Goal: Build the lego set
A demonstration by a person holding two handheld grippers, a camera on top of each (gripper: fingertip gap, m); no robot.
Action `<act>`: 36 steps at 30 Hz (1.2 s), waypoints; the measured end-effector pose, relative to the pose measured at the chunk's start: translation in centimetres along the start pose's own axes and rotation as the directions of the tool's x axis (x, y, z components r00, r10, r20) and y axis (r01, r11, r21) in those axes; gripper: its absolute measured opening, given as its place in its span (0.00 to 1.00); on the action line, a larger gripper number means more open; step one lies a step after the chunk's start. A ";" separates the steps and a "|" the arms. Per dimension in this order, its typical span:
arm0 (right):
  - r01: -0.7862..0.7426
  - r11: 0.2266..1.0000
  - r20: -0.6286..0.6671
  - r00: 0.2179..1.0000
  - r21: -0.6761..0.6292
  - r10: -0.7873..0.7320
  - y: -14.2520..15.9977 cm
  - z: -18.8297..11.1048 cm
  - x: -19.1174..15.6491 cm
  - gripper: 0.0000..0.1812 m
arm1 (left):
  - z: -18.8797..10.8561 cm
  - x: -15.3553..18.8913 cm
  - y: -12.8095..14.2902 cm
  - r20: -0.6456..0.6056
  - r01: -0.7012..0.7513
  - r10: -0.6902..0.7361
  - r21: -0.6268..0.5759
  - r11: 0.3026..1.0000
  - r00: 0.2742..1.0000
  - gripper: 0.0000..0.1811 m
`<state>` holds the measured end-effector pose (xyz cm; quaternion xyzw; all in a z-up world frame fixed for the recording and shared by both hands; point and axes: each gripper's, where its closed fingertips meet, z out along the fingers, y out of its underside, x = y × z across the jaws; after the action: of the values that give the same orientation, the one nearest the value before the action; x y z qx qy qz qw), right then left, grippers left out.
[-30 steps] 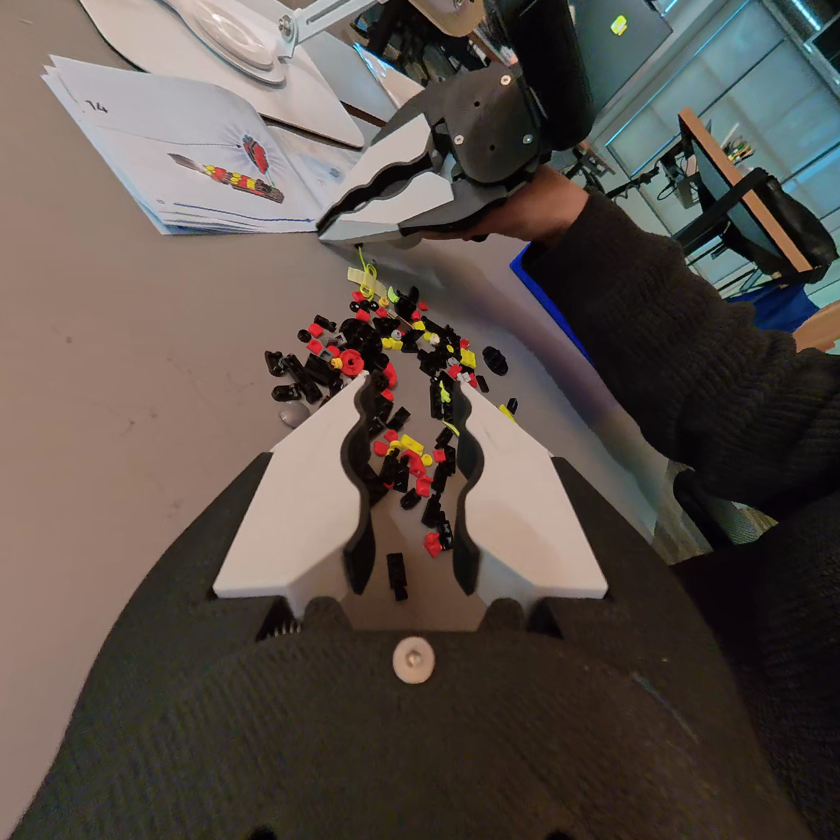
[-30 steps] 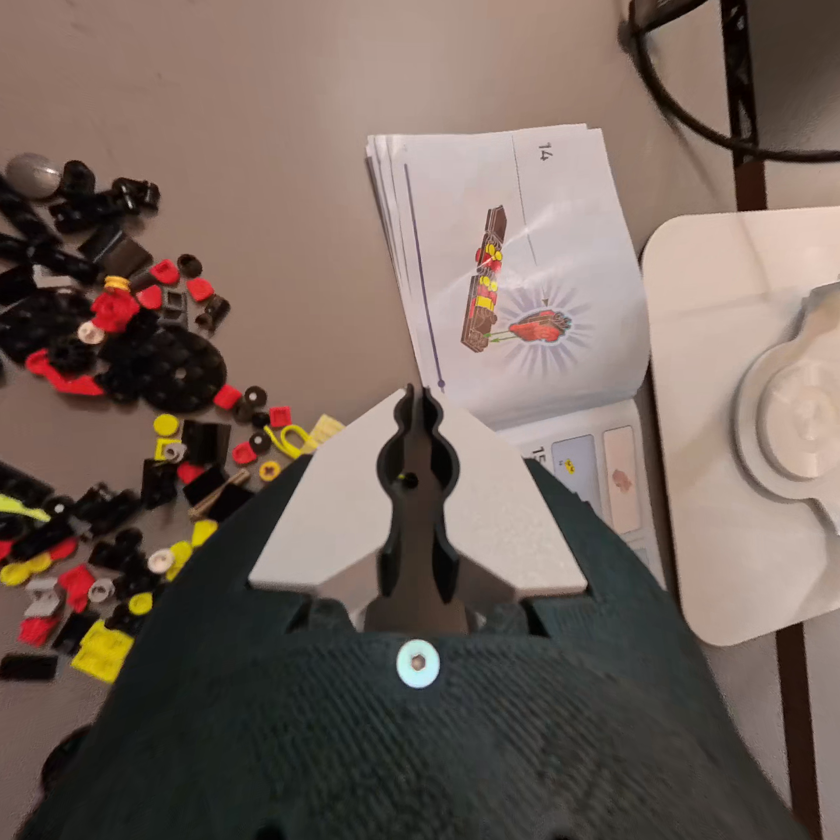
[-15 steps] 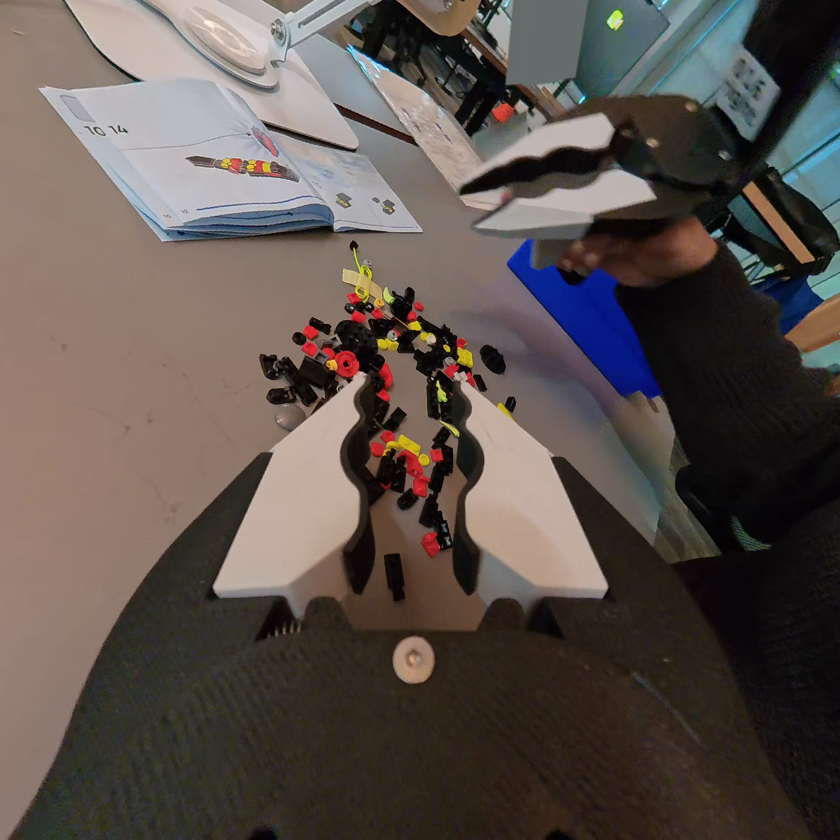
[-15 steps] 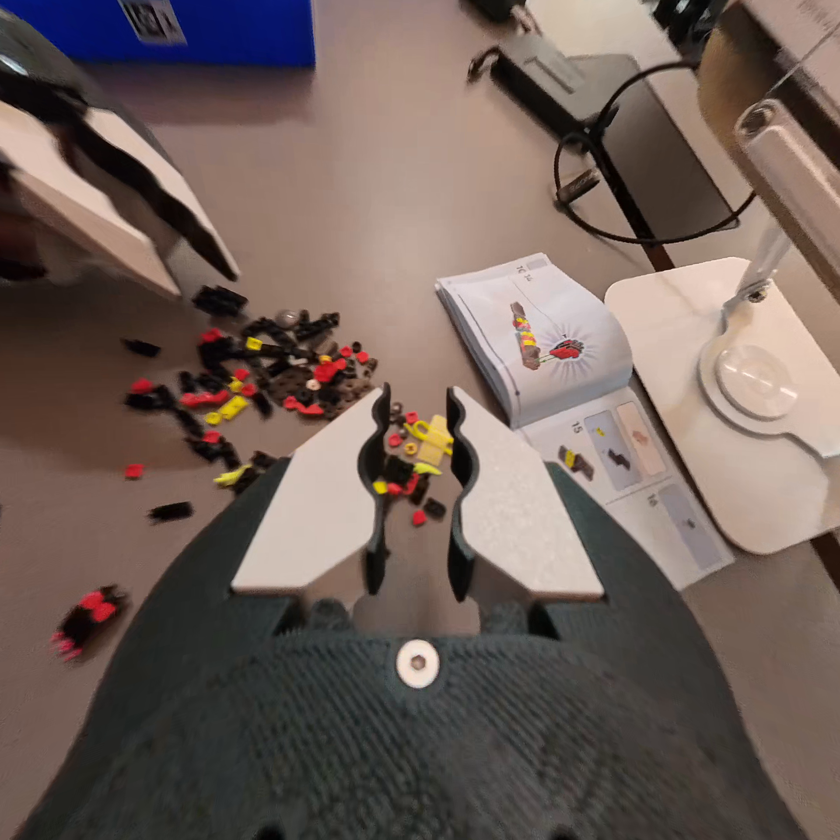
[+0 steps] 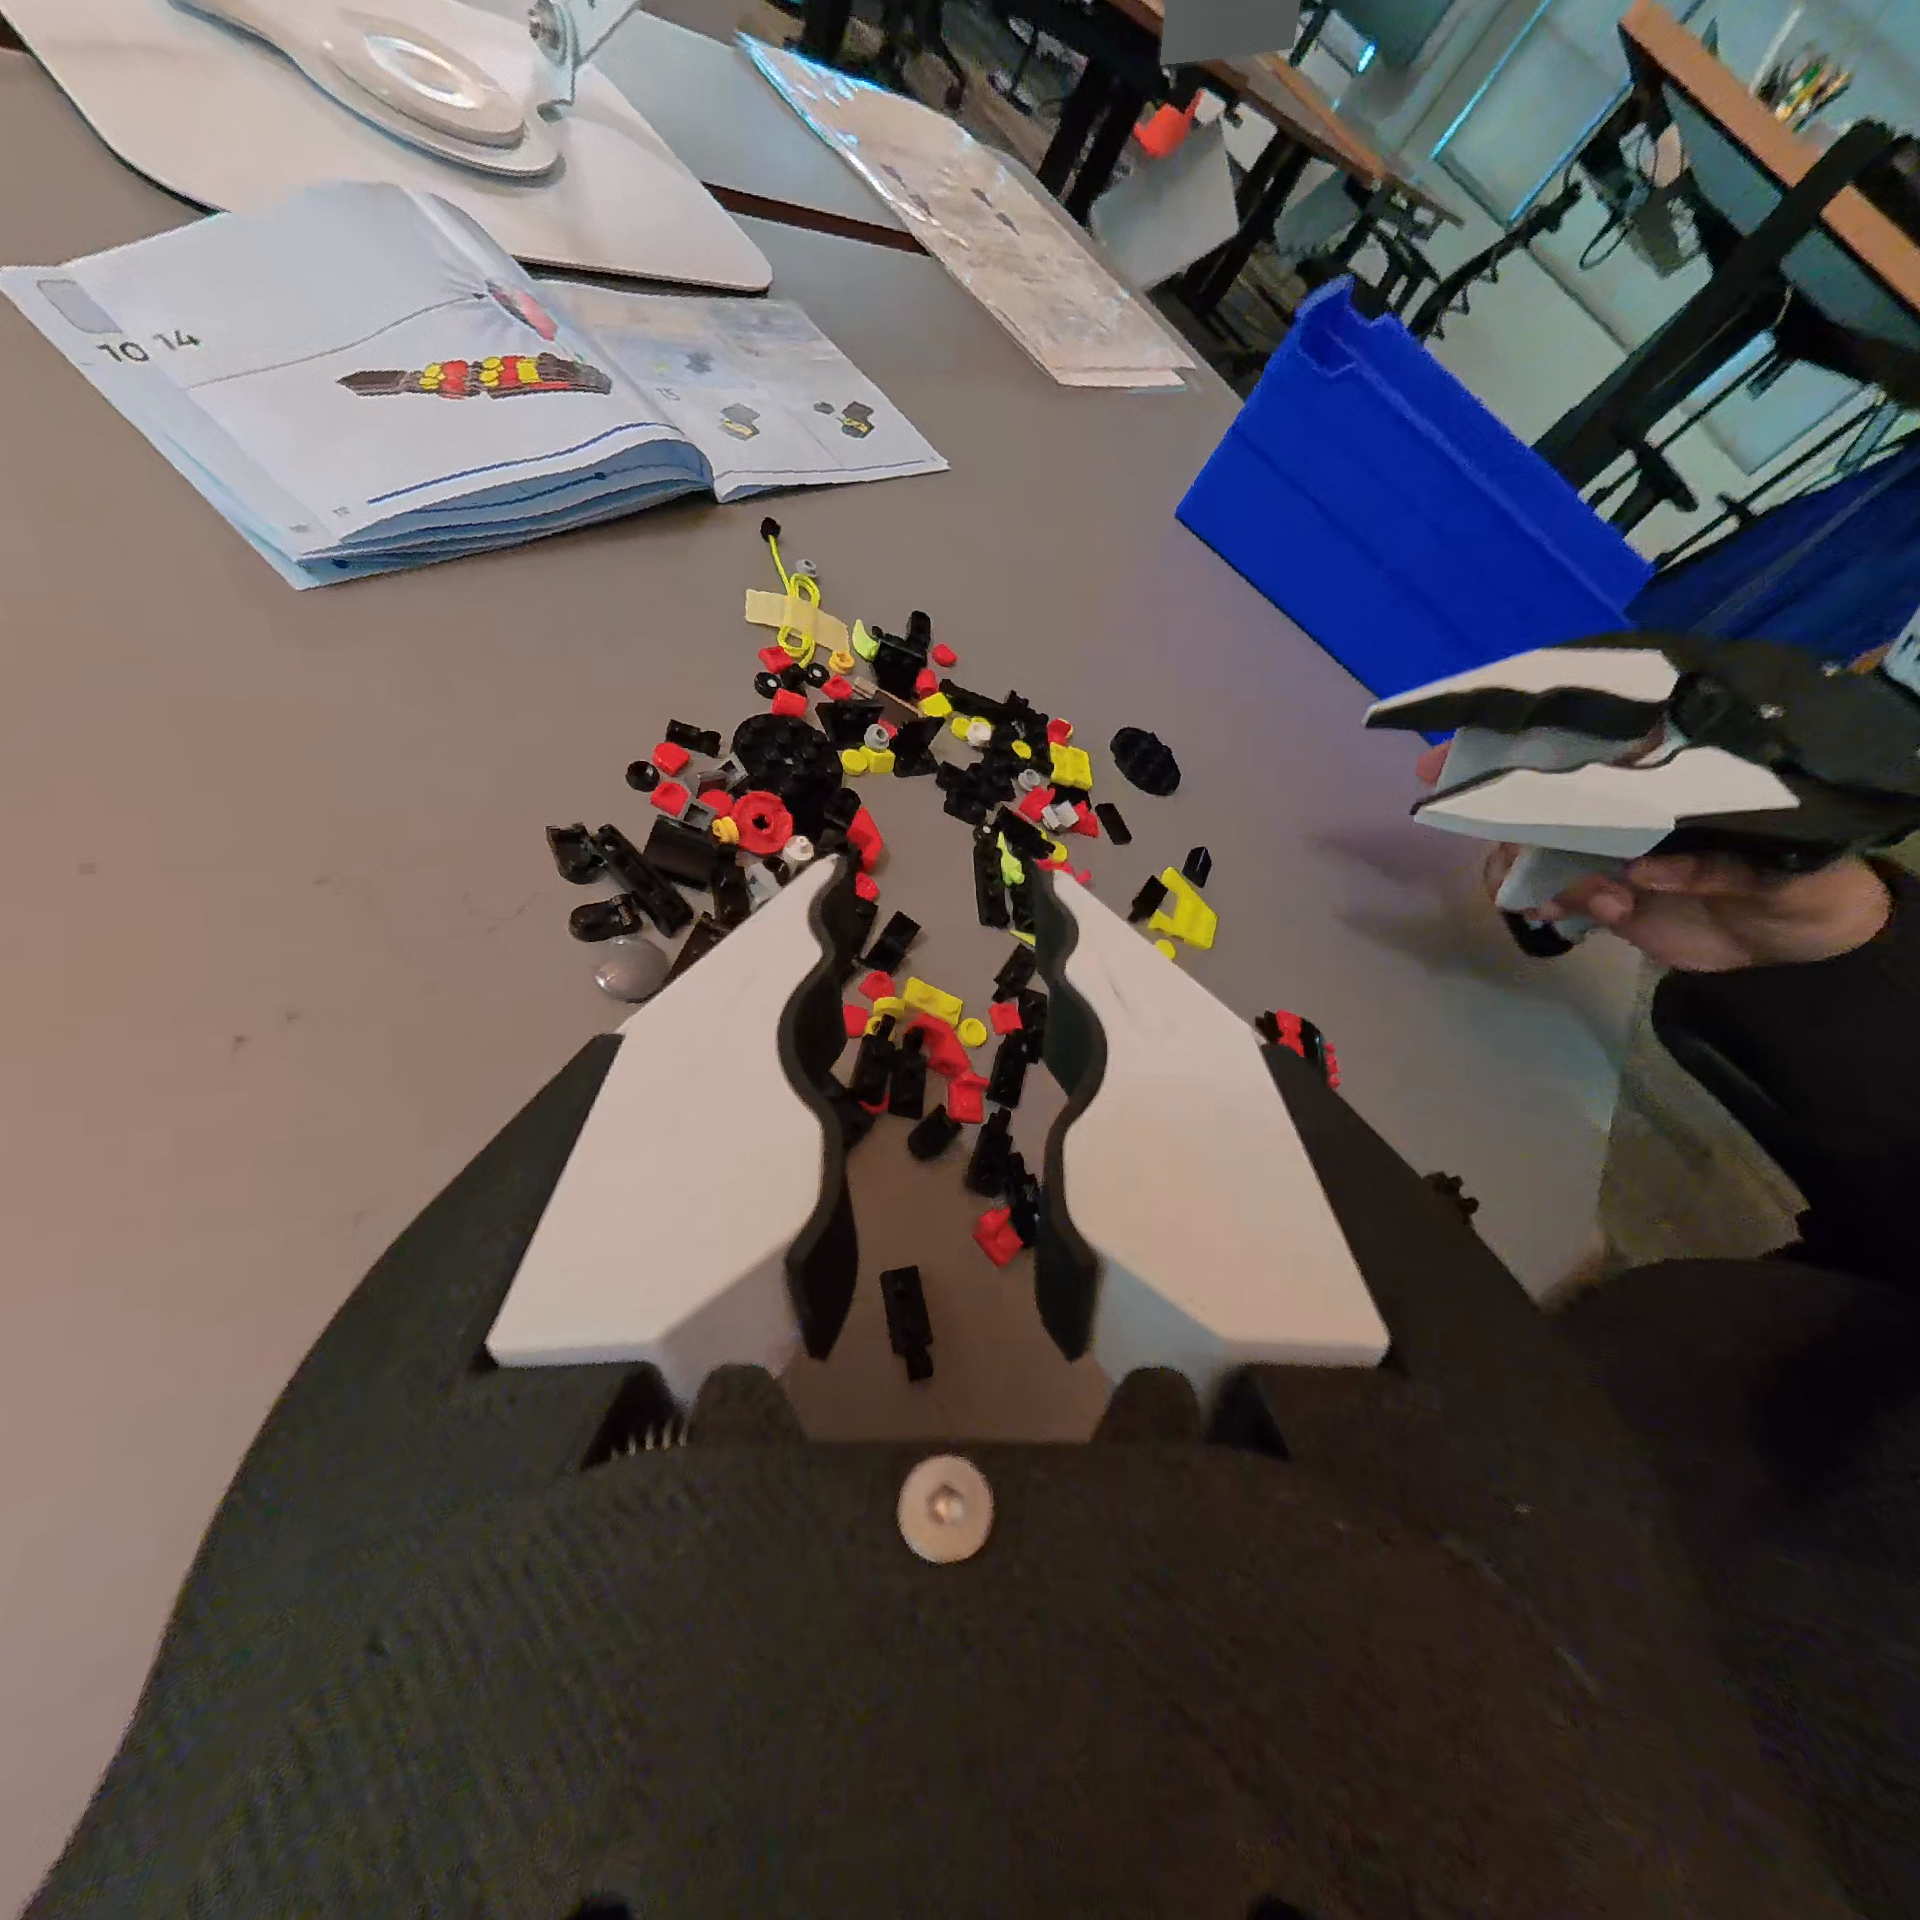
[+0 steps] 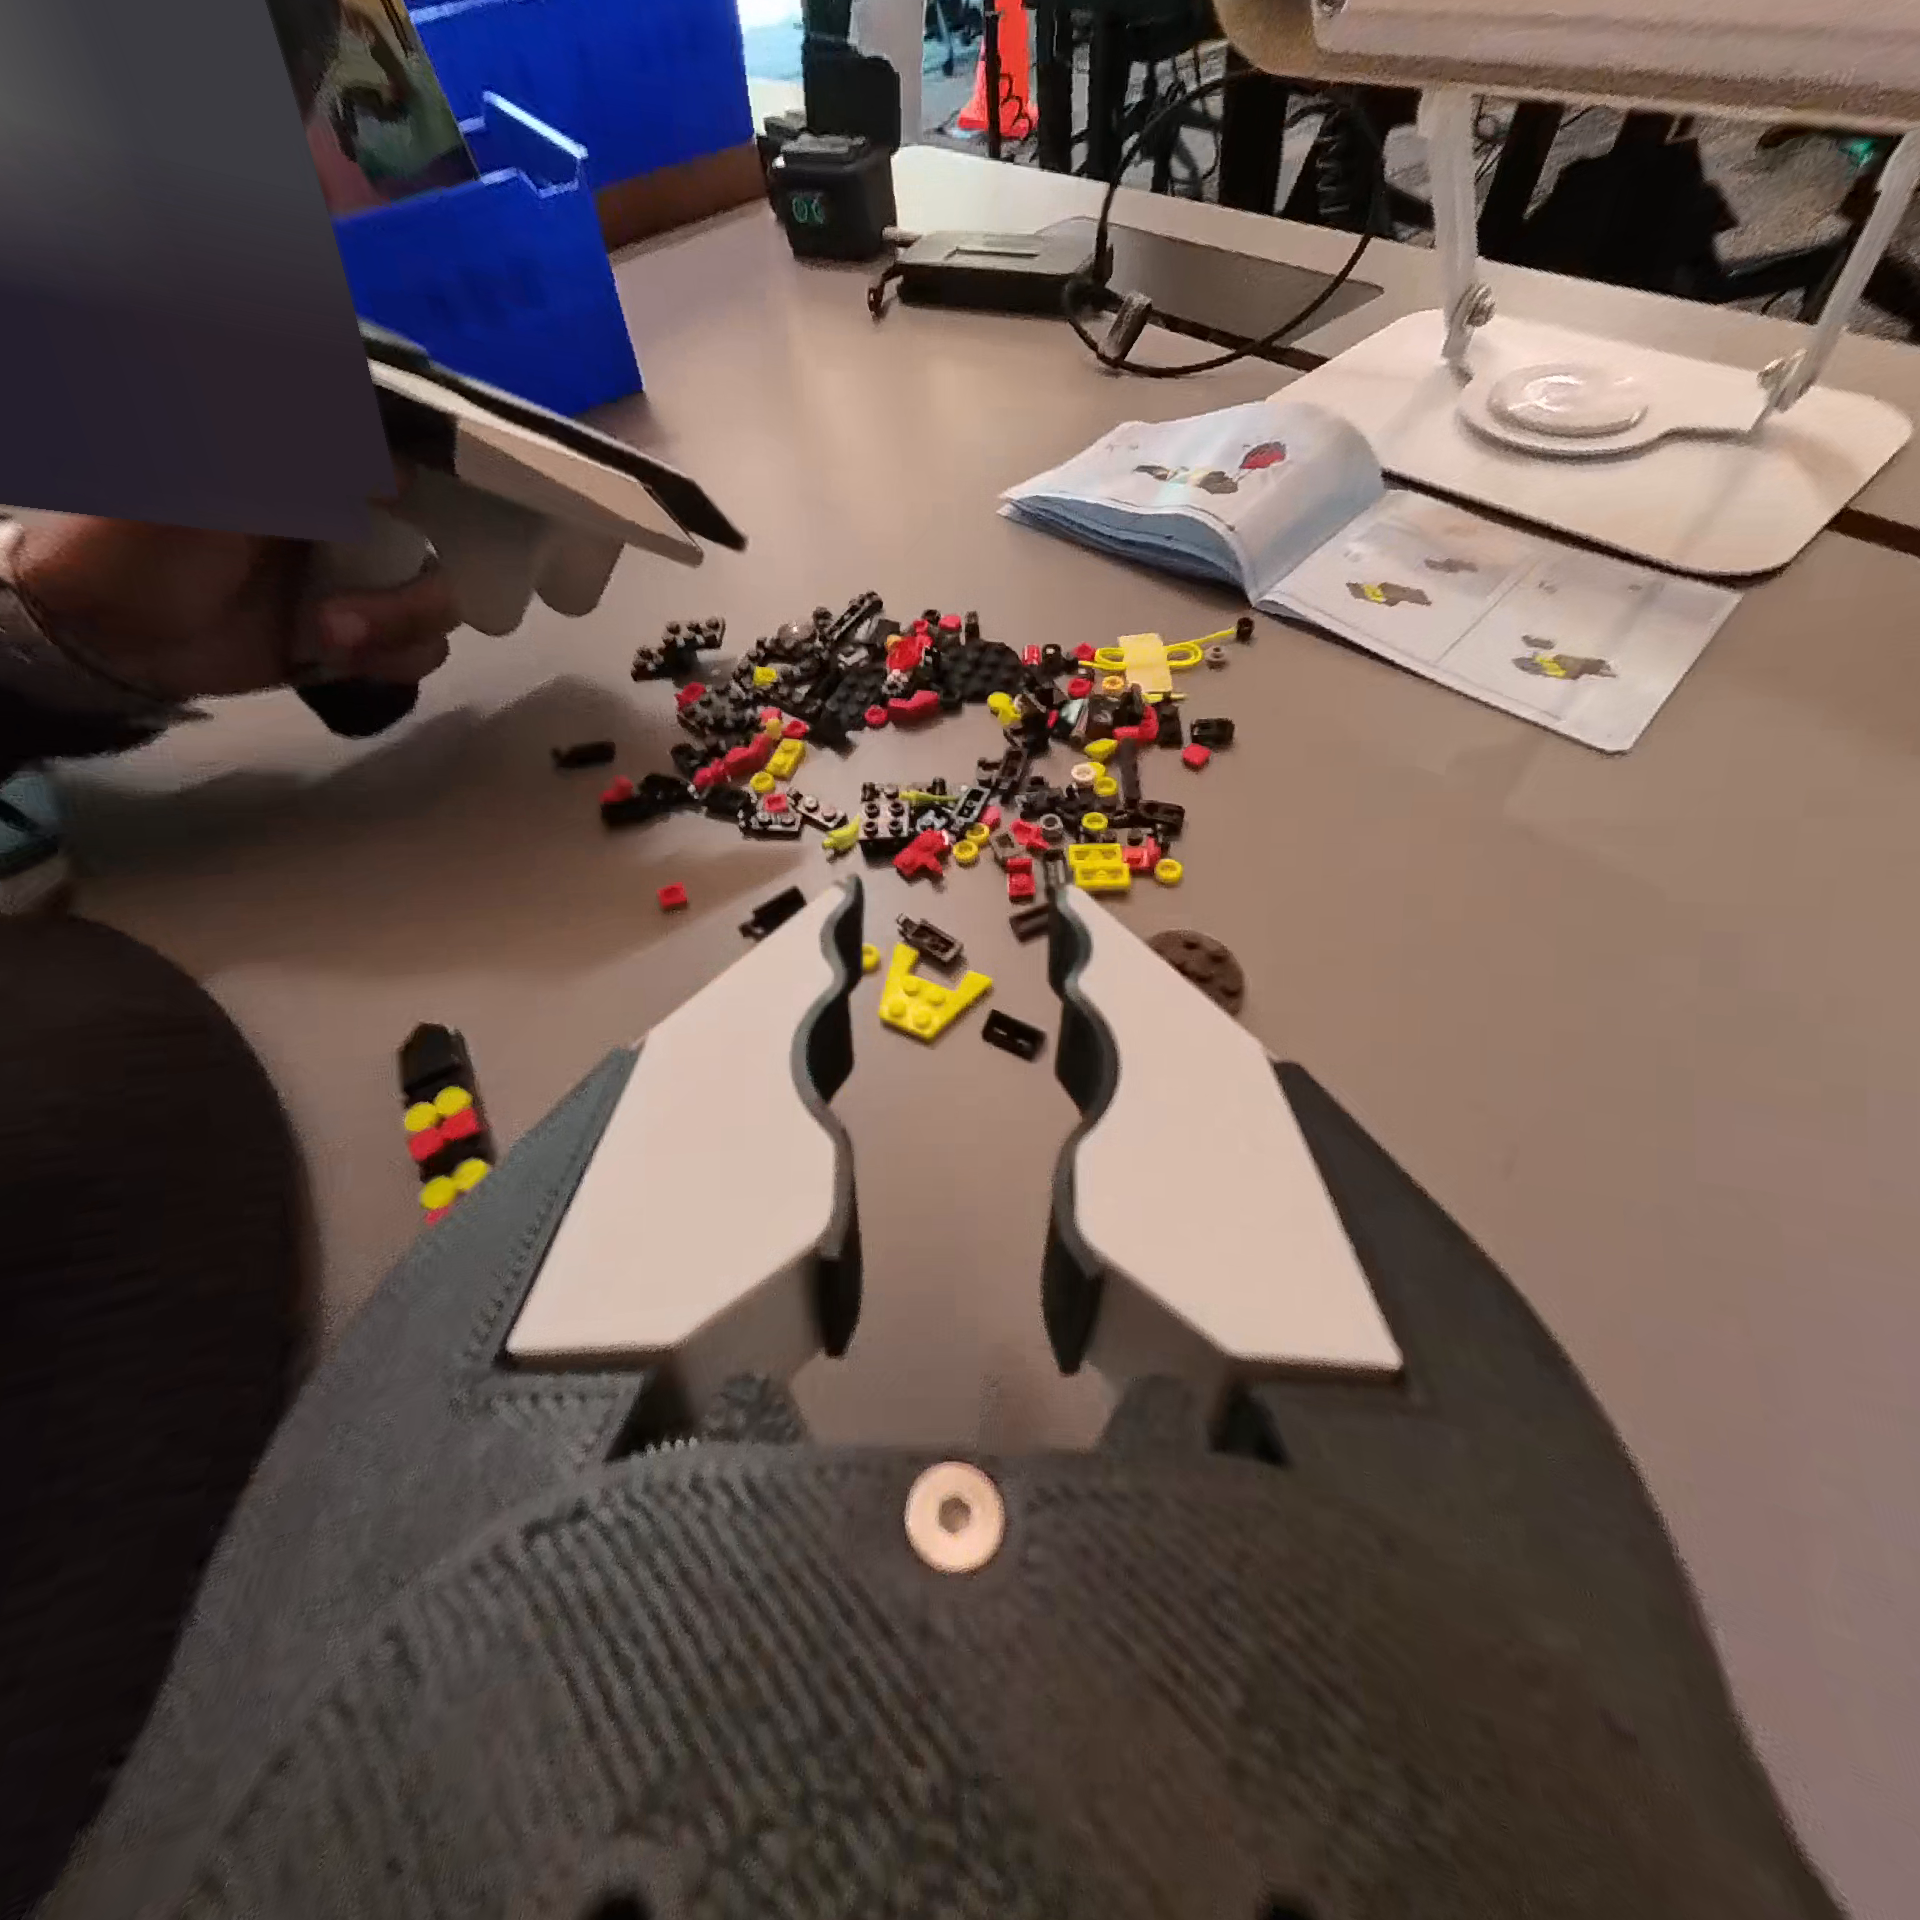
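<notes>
The grey tabletop (image 6: 1558, 987) carried everything. A white lamp base (image 6: 1621, 457) sat at its far edge in the right wrist view, with a blue bin (image 5: 1392, 499) at the opposite far corner. An open instruction booklet (image 5: 436, 416) lay flat just in front of the lamp base, near the far edge.

The left gripper (image 5: 940, 883) hovered over the near side of the brick pile with its jaws spread apart and nothing between them. The right gripper (image 6: 956, 909) hung above the tabletop's near edge, jaws likewise released and empty; in the left wrist view it appeared at the right, held in a hand (image 5: 1704, 914).

The loose lego pieces (image 6: 935, 748), black, red and yellow, lay scattered in a heap around the middle of the tabletop, between the booklet and the near edge. A partly built strip of black, yellow and red bricks (image 6: 442, 1122) lay apart from the heap, close to the near edge. A yellow wedge plate (image 6: 930, 997) rested between the right gripper's fingers on the surface, beside a small black plate (image 6: 1013, 1034).
</notes>
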<state>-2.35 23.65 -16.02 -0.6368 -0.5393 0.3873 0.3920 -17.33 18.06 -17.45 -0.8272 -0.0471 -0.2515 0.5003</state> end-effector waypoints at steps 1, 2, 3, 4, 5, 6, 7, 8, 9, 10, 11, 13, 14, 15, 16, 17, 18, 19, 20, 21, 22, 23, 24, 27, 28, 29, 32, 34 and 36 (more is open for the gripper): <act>0.041 0.999 -0.016 0.999 -0.014 -0.041 0.1 0.0 0.3 0.20 | 0.1 0.2 0.1 0.007 -0.021 0.021 -0.006 1.000 1.000 0.18; 0.080 0.996 -0.038 0.996 -0.033 -0.081 0.4 0.0 0.7 0.20 | 0.1 0.3 0.1 0.013 -0.040 0.040 -0.011 0.999 0.999 0.18; 0.105 0.993 -0.057 0.993 -0.055 -0.108 0.8 0.1 0.9 0.20 | 0.2 0.4 0.2 0.018 -0.055 0.055 -0.014 0.998 0.998 0.18; 0.117 0.990 -0.060 0.991 -0.075 -0.121 1.2 0.2 0.9 0.20 | 0.3 0.6 0.2 0.019 -0.064 0.064 -0.016 0.998 0.998 0.18; 0.120 0.989 -0.046 0.991 -0.089 -0.124 1.5 0.3 0.6 0.20 | 0.3 0.7 0.3 0.020 -0.069 0.070 -0.018 0.997 0.997 0.18; 0.119 0.988 -0.023 0.992 -0.093 -0.122 1.6 0.4 0.1 0.21 | 0.4 0.7 0.3 0.023 -0.074 0.075 -0.022 0.997 0.997 0.18; 0.116 0.989 0.016 0.993 -0.089 -0.115 1.5 0.5 -0.7 0.21 | 0.4 0.6 0.4 0.026 -0.078 0.079 -0.025 0.997 0.997 0.18; 0.106 0.991 0.083 0.992 -0.085 -0.099 1.6 0.6 -1.9 0.20 | 0.4 0.6 0.4 0.025 -0.080 0.080 -0.027 0.996 0.996 0.18; 0.086 0.992 0.162 0.984 -0.097 -0.069 2.0 0.7 -3.3 0.20 | 0.4 0.7 0.4 0.020 -0.079 0.079 -0.028 0.997 0.997 0.18; 0.065 0.989 0.222 0.974 -0.131 -0.035 2.6 0.8 -4.4 0.20 | 0.4 0.7 0.5 0.016 -0.077 0.077 -0.030 0.997 0.997 0.18; 0.057 0.983 0.252 0.968 -0.175 -0.012 3.2 1.0 -5.1 0.21 | 0.4 0.7 0.5 0.012 -0.076 0.076 -0.033 0.997 0.997 0.18; 0.080 0.964 0.277 0.961 -0.252 -0.007 4.5 1.6 -5.9 0.25 | 0.4 0.8 0.6 0.004 -0.075 0.075 -0.037 0.997 0.997 0.18; 0.094 0.956 0.281 0.959 -0.276 -0.013 5.0 1.8 -6.2 0.25 | 0.4 0.9 0.7 -0.001 -0.076 0.076 -0.040 0.996 0.997 0.18; 0.104 0.949 0.274 0.962 -0.299 -0.020 5.5 2.1 -6.4 0.26 | 0.5 1.1 0.8 -0.006 -0.078 0.078 -0.044 0.996 0.997 0.18; 0.114 0.939 0.261 0.965 -0.324 -0.027 6.0 2.4 -6.3 0.26 | 0.6 1.2 0.9 -0.009 -0.083 0.082 -0.050 0.995 0.997 0.18; 0.125 0.929 0.255 0.966 -0.348 -0.035 6.5 2.6 -6.3 0.26 | 0.7 1.3 1.1 -0.013 -0.088 0.087 -0.056 0.995 0.996 0.18; 0.138 0.920 0.252 0.967 -0.367 -0.045 6.9 2.7 -6.3 0.26 | 0.8 1.5 1.2 -0.016 -0.091 0.091 -0.063 0.994 0.996 0.18; 0.150 0.913 0.243 0.968 -0.380 -0.058 7.2 2.9 -6.2 0.21 | 0.9 1.7 1.3 -0.020 -0.093 0.092 -0.068 0.993 0.996 0.18; 0.155 0.912 0.232 0.970 -0.381 -0.068 7.1 2.9 -6.0 0.14 | 1.0 2.0 1.5 -0.030 -0.094 0.092 -0.071 0.993 0.995 0.19; 0.148 0.919 0.225 0.972 -0.366 -0.067 6.7 2.9 -5.9 0.09 | 1.1 2.4 1.6 -0.043 -0.096 0.093 -0.074 0.993 0.995 0.19; 0.125 0.933 0.220 0.974 -0.338 -0.051 6.0 2.8 -5.8 0.09 | 1.2 2.9 1.7 -0.057 -0.099 0.095 -0.078 0.992 0.994 0.19; 0.091 0.950 0.216 0.976 -0.299 -0.026 5.1 2.7 -5.7 0.09 | 1.4 3.5 1.8 -0.074 -0.104 0.099 -0.080 0.991 0.992 0.20; 0.049 0.967 0.213 0.977 -0.249 0.005 4.1 2.5 -5.5 0.08 | 1.5 4.2 2.0 -0.093 -0.112 0.105 -0.081 0.990 0.990 0.20; -0.105 0.990 0.224 0.967 -0.092 0.123 0.7 1.8 -5.2 0.08 | 2.0 6.3 2.8 -0.151 -0.144 0.128 -0.098 0.985 0.980 0.22; -0.157 0.986 0.232 0.959 -0.053 0.165 -0.1 1.6 -5.1 0.08 | 2.2 7.1 3.0 -0.177 -0.148 0.129 -0.102 0.984 0.976 0.22; -0.211 0.977 0.243 0.947 -0.022 0.210 -0.8 1.5 -5.0 0.08 | 2.4 8.0 3.2 -0.207 -0.146 0.123 -0.101 0.984 0.971 0.23; -0.457 0.888 0.304 0.853 0.043 0.424 -2.8 1.3 -5.0 0.08 | 2.5 11.1 2.6 -0.315 -0.038 0.019 -0.053 0.998 0.949 0.28; -0.645 0.761 0.384 0.722 0.071 0.576 -4.0 1.3 -5.2 0.08 | 2.2 13.0 2.1 -0.401 0.024 -0.032 -0.026 0.999 0.916 0.34; -0.751 0.658 0.444 0.609 0.056 0.657 -4.3 1.5 -5.5 0.08 | 2.0 13.9 2.0 -0.440 0.028 -0.030 -0.010 1.000 0.897 0.35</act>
<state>-5.98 18.80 -12.27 -0.6569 -0.2582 0.6889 0.1649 -3.80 16.32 -13.36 -0.7491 0.0555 -0.4395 0.4926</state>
